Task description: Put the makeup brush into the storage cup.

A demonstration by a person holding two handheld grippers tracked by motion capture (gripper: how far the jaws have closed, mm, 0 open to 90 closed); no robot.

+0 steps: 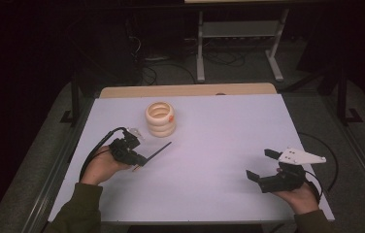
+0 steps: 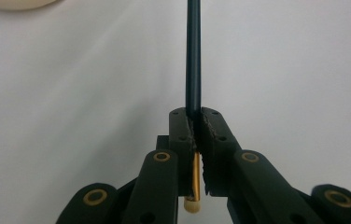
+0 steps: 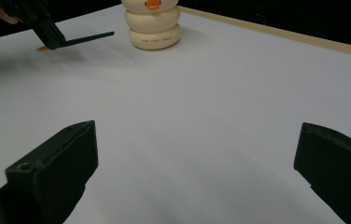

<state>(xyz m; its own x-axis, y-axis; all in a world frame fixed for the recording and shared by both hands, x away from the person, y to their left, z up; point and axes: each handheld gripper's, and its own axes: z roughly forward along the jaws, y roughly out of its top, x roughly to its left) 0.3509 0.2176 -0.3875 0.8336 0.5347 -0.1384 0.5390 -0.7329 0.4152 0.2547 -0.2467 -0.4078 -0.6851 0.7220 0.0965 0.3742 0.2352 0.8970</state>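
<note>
Working left to right across the table [image 1: 219, 141], these things are seen:

Left tongs [image 1: 141, 160]: held in the left hand [image 1: 104, 167] at the table's left side, and clamped together on a thin dark stick [image 1: 158, 150]; in the left gripper view the pads [image 2: 211, 135] are pressed against it from both sides.

Dark stick: gripped near one end, so that its long dark part is pointed away from the tongs toward the table's middle and is carried above the white surface. A short gold-coloured end [image 2: 193, 186] is left behind the pads (what kind of tool it is cannot be told).

Cream holder [image 1: 160, 119]: stood upright on the table just beyond the stick's free tip, apart from it. It is built of three stacked rings, open at the top, with an orange mark [image 3: 153, 4] on its side.

Right tongs [image 1: 260, 165]: held in the right hand [image 1: 299, 196] at the table's right near corner, well apart from the stick and holder. The jaws are spread wide, and nothing is held between them.
</note>
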